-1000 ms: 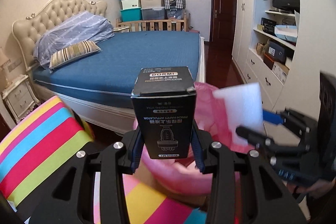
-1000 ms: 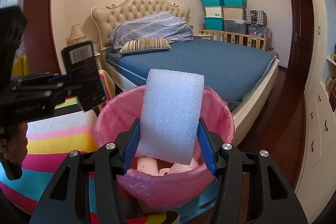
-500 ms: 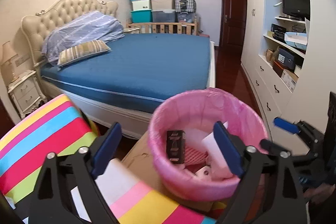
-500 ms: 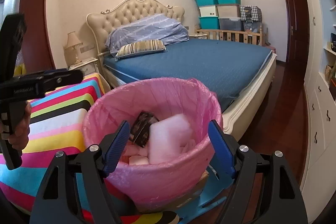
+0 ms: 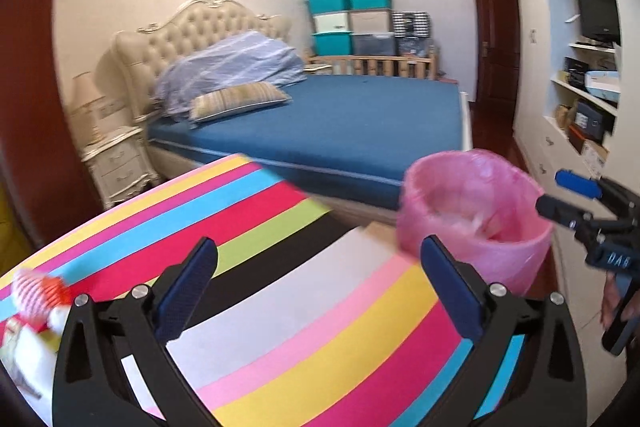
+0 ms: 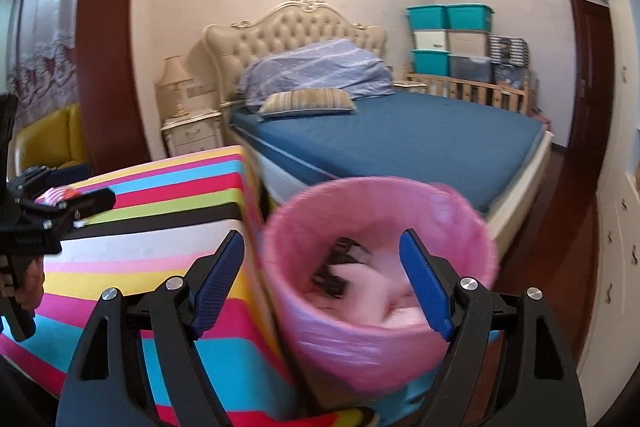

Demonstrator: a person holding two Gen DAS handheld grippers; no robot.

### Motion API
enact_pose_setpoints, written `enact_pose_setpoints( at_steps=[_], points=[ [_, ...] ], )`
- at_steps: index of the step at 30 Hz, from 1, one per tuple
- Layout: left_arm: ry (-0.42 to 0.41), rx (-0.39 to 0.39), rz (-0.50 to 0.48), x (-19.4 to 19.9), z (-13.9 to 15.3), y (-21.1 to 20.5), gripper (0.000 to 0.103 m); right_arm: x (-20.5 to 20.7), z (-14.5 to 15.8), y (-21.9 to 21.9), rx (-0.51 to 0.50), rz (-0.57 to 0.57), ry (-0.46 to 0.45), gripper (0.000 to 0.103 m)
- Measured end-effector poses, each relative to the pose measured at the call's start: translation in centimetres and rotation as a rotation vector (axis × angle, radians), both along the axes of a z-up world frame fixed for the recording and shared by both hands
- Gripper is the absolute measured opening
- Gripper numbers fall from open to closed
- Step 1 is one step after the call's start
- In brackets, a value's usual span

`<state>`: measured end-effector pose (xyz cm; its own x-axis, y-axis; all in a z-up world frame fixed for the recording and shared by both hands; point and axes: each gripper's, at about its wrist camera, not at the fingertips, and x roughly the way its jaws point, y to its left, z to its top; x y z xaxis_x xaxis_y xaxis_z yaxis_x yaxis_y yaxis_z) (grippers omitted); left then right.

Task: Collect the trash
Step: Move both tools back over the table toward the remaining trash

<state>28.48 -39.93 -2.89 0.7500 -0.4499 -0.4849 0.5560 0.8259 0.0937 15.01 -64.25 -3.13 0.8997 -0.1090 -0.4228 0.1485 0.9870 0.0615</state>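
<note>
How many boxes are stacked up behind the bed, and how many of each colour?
teal boxes: 3
pale boxes: 2
grey box: 1
Total: 6

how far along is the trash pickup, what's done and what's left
Done: a dark box and white foam lie in the pink-lined bin. In hand: nothing; the left gripper and right gripper have just been opening, with nothing between their jaws. Left: a red-and-white wrapper and pale scraps on the striped surface beside the left gripper.
</note>
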Motion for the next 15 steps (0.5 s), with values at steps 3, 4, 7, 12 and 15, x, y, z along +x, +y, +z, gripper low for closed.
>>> enact_pose_setpoints(
  at_steps=[3,4,7,12,15],
  points=[
    [0.016,-0.007,0.062,-0.1,-0.1,4.4,0.098,1.3,0.2,3.2,-0.005,0.046,0.001,0.08],
    [0.018,-0.011,0.078,-0.2,-0.2,5.5,0.098,1.8,0.2,4.6,-0.002,0.071,0.005,0.08],
    [0.009,-0.007,0.141,-0.9,0.0,10.0,0.098,3.2,0.2,8.1,-0.004,0.131,0.021,0.081],
    [-0.062,0.052,0.229,-2.4,0.1,16.1,0.098,5.0,-0.1,13.9,0.005,0.238,0.049,0.081],
    [-0.072,0.091,0.295,-3.2,-0.1,19.8,0.098,5.7,-0.5,17.7,-0.003,0.309,0.069,0.081]
  ],
)
